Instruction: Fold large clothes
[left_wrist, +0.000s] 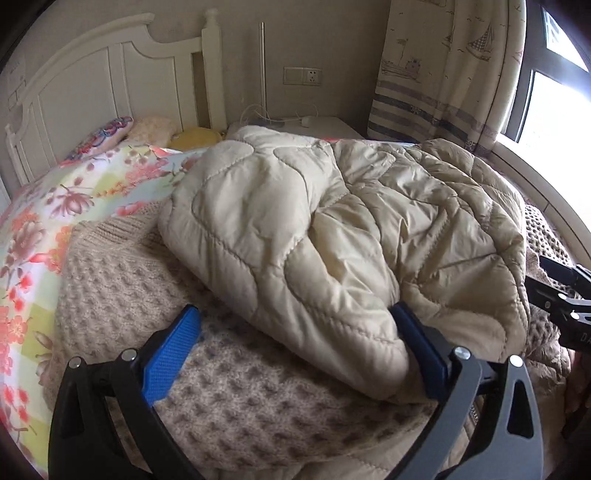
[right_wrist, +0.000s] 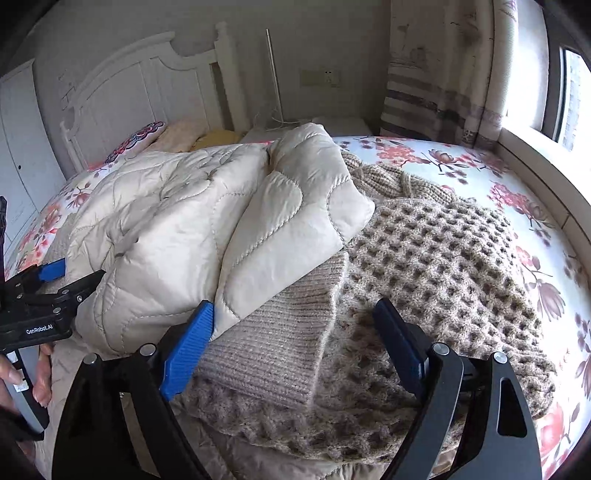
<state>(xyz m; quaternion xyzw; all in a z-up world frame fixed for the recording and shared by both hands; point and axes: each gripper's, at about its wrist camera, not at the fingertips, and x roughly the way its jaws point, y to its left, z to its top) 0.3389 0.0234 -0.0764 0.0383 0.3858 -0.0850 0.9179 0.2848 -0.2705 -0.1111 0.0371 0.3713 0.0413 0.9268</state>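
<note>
slightly glossy quilted jacket (left_wrist: 314, 229) lies on rough waffle-knit sweater (right_wrist: 443, 266) and smooth floral sheet (right_wrist: 480, 166).

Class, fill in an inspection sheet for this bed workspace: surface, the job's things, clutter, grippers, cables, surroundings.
Surface: bed with floral sheet.
Job's things: cream quilted jacket bunched on top of a beige knit sweater.
Clutter: pillows by the headboard.
Grippers: left gripper open, jacket edge between the jaws; right gripper open over the sweater's ribbed cuff.
Cables: white cord on the nightstand.
Surroundings: white headboard, wall socket, curtain, window.
</note>
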